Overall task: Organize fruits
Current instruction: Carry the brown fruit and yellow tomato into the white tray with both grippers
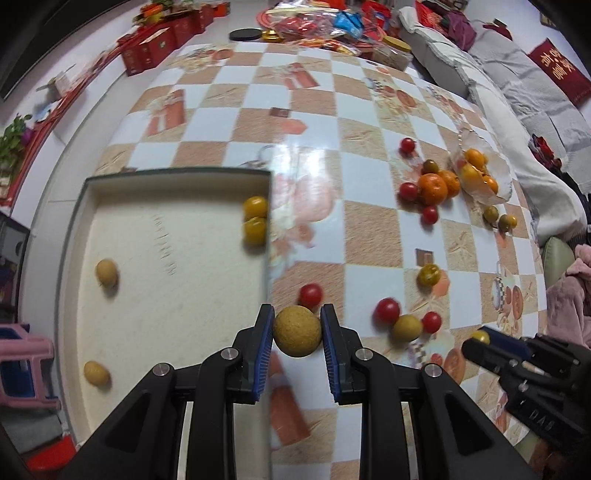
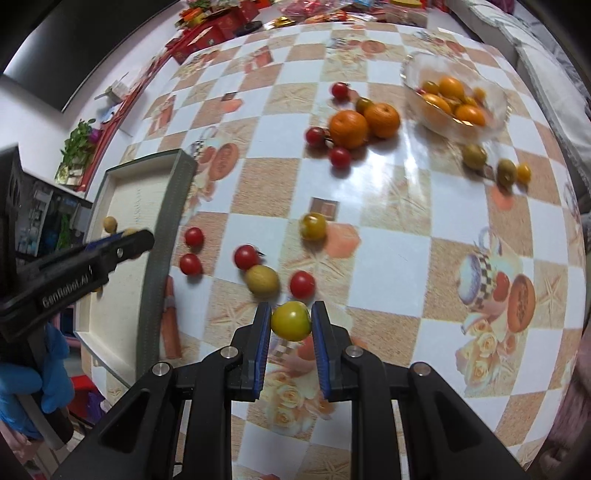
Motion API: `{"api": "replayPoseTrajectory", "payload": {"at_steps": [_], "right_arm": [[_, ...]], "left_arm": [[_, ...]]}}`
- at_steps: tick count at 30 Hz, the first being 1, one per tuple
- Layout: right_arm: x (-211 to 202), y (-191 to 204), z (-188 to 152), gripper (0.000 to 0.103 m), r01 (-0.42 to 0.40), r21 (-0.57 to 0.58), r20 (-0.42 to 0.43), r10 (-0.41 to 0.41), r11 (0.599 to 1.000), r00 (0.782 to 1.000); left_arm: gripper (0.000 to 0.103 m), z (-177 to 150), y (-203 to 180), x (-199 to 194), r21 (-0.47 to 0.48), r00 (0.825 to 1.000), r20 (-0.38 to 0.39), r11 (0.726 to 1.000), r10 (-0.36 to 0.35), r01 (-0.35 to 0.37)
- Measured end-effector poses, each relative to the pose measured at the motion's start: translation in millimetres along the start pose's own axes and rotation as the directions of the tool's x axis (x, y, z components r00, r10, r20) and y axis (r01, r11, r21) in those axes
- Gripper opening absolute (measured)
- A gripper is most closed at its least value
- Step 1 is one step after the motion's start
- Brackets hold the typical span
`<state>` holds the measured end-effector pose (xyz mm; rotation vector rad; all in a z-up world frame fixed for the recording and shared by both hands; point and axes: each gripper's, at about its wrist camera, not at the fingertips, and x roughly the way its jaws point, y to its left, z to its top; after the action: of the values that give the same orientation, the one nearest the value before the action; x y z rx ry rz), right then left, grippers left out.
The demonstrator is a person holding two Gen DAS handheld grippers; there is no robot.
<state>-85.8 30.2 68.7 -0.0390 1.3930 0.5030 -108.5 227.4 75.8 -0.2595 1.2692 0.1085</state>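
My left gripper (image 1: 297, 330) is shut on a tan round longan (image 1: 297, 331), held above the table beside the right wall of a shallow cream box (image 1: 166, 258). The box holds two yellow tomatoes (image 1: 255, 220) and two longans (image 1: 106, 272). My right gripper (image 2: 290, 320) is shut on a yellow-green tomato (image 2: 290, 320) above the table. Red cherry tomatoes (image 2: 245, 256), a longan (image 2: 261, 280) and a yellow tomato (image 2: 313, 226) lie loose just ahead. Two oranges (image 2: 364, 122) lie further back.
A glass bowl (image 2: 495, 110) of small orange and yellow fruits stands at the far right. More small fruits (image 2: 491, 162) lie near it. Red boxes and packets (image 1: 295, 22) crowd the far table edge. A sofa with cushions (image 1: 517, 81) runs along the right.
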Motion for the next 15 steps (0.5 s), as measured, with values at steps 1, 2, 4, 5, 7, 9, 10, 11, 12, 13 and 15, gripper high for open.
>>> {"api": "replayPoseTrajectory", "payload": {"at_steps": [1, 2, 4, 5, 7, 9, 10, 11, 12, 13, 15], "right_arm": [[-0.7, 4.4, 1.3, 0.024, -0.001, -0.009, -0.001, 0.001, 1.0, 1.0], [0.3, 9.5, 4.3, 0.024, -0.004, -0.022, -0.003, 0.004, 1.0, 1.0], [2.5, 20.8, 10.3, 0.024, -0.011, -0.048, -0.007, 0.01, 0.999, 1.0], [3.9, 27.3, 13.8, 0.024, -0.014, -0.061, -0.009, 0.014, 0.998, 1.0], [6.1, 40.7, 19.9, 0.024, -0.023, -0.088, -0.014, 0.022, 0.996, 1.0], [10.2, 56.8, 27.6, 0.024, -0.036, -0.121, -0.022, 0.033, 0.992, 0.999], [13.1, 66.2, 32.1, 0.024, -0.043, -0.14, -0.026, 0.04, 0.989, 0.999], [16.5, 75.5, 36.8, 0.024, -0.053, -0.158, -0.032, 0.049, 0.986, 0.998], [18.5, 82.5, 40.3, 0.024, -0.06, -0.171, -0.036, 0.055, 0.983, 0.998], [21.6, 90.9, 44.9, 0.024, -0.066, -0.188, -0.041, 0.06, 0.98, 0.997], [29.0, 109.5, 55.7, 0.024, -0.079, -0.226, -0.048, 0.07, 0.971, 0.996]], "left_arm": [[0.027, -3.1, 7.0, -1.7, -0.013, 1.0, 0.001, 1.0, 0.006, -0.006], [0.027, -6.0, 13.9, -3.2, -0.027, 1.0, 0.001, 1.0, 0.011, -0.011], [0.027, -12.7, 30.0, -6.1, -0.059, 1.0, 0.001, 0.998, 0.027, -0.027], [0.027, -15.1, 35.3, -6.6, -0.069, 0.999, 0.0, 0.997, 0.032, -0.032], [0.027, -21.5, 50.2, -7.6, -0.092, 0.999, -0.002, 0.994, 0.052, -0.052], [0.027, -26.8, 62.7, -8.1, -0.109, 0.997, -0.004, 0.991, 0.072, -0.072], [0.027, -29.9, 71.0, -8.3, -0.123, 0.997, -0.006, 0.989, 0.078, -0.078], [0.027, -32.6, 78.0, -7.8, -0.138, 0.997, -0.009, 0.987, 0.082, -0.082], [0.027, -35.3, 85.4, -6.9, -0.155, 0.996, -0.012, 0.984, 0.087, -0.088], [0.027, -37.2, 91.1, -5.7, -0.167, 0.996, -0.016, 0.982, 0.09, -0.091], [0.027, -40.5, 102.9, -1.5, -0.189, 0.995, -0.024, 0.977, 0.098, -0.101]]}}
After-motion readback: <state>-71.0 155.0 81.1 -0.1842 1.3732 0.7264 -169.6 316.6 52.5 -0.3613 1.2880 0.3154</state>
